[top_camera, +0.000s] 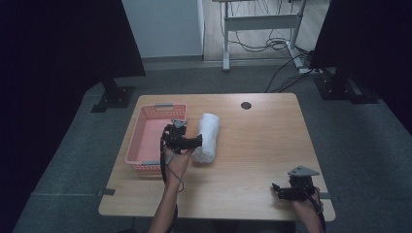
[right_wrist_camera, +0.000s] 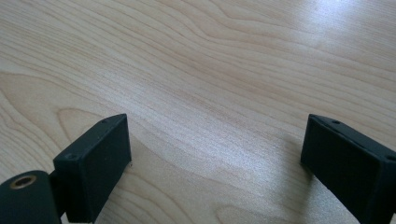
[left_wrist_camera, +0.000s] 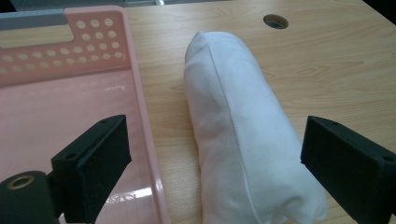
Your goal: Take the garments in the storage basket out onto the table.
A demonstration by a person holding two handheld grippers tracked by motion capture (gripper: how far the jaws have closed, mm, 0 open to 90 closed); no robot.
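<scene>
A rolled white towel (top_camera: 206, 138) lies on the wooden table (top_camera: 252, 141), just right of a pink perforated basket (top_camera: 145, 138). My left gripper (top_camera: 187, 141) hovers over the basket's right edge and the towel's near end, jaws wide apart. In the left gripper view the towel (left_wrist_camera: 238, 126) lies between the open jaws with a gap on both sides, and the left jaw hangs over the basket's floor (left_wrist_camera: 60, 116). My right gripper (top_camera: 286, 191) rests low at the table's near right corner, open, with bare wood (right_wrist_camera: 215, 93) between its jaws.
A round cable hole (top_camera: 246, 105) sits at the table's far middle, also in the left gripper view as a dark hole (left_wrist_camera: 275, 21). Dark stands (top_camera: 114, 94) flank the table on the grey floor, and a desk frame with cables (top_camera: 262, 29) stands behind.
</scene>
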